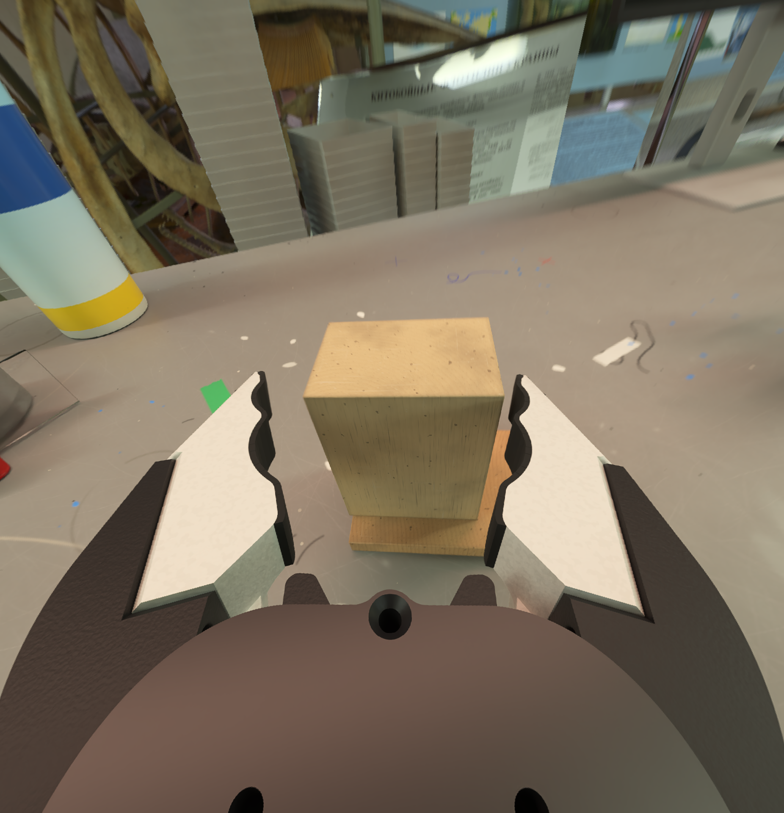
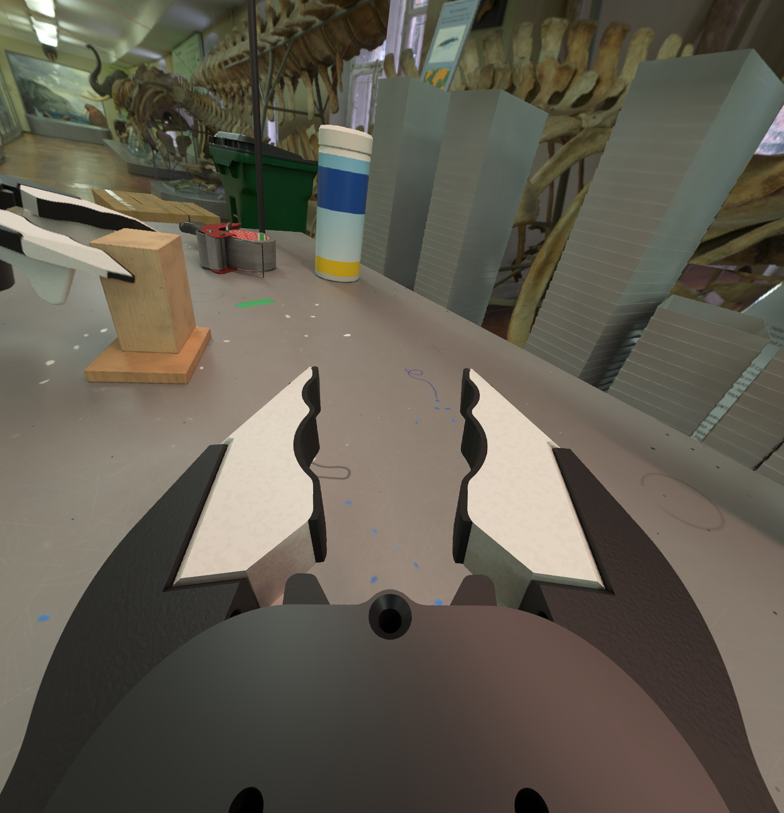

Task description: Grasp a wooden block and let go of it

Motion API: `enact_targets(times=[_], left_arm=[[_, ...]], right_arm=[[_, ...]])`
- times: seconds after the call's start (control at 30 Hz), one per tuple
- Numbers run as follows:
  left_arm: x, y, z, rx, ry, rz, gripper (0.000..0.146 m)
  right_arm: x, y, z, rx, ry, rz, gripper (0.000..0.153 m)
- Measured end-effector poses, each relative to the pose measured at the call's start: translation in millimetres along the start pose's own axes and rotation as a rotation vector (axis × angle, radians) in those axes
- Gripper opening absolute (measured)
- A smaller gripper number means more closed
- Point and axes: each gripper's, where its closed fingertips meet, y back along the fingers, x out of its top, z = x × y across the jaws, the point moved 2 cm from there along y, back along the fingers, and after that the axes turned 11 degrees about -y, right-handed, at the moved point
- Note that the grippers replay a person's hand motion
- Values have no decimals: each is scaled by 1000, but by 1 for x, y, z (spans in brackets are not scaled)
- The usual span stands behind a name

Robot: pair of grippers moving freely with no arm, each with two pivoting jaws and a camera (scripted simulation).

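A tall light wooden block [image 1: 403,440] stands upright on a thin orange wooden slab [image 1: 419,534] on the grey table [image 1: 645,462]. My left gripper [image 1: 390,375] is open, with one finger on each side of the block's upper part and a small gap on both sides. In the right wrist view the block [image 2: 152,294] and slab [image 2: 144,365] are at the far left, with the left gripper's fingers [image 2: 73,257] straddling the block. My right gripper [image 2: 390,370] is open and empty, low over bare table to the right of the block.
A white canister [image 2: 342,202] with blue and yellow bands stands at the table's far edge, also in the left wrist view [image 1: 51,228]. A tape dispenser [image 2: 232,250] lies beside it. Tall grey stacks [image 2: 447,198] and a green bin [image 2: 267,189] stand beyond the edge.
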Motion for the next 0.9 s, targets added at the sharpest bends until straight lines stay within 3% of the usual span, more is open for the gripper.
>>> enact_targets(times=[0.23, 0.5, 0.9], left_arm=[[7, 6, -6, -33, 132, 90, 118], [3, 2, -4, -16, 89, 57, 119], [0, 1, -5, -2, 67, 35, 120]], right_arm=[[2, 2, 0, -2, -2, 21, 64], [8, 8, 7, 7, -77, 78, 63], [5, 4, 3, 9, -39, 44, 63]])
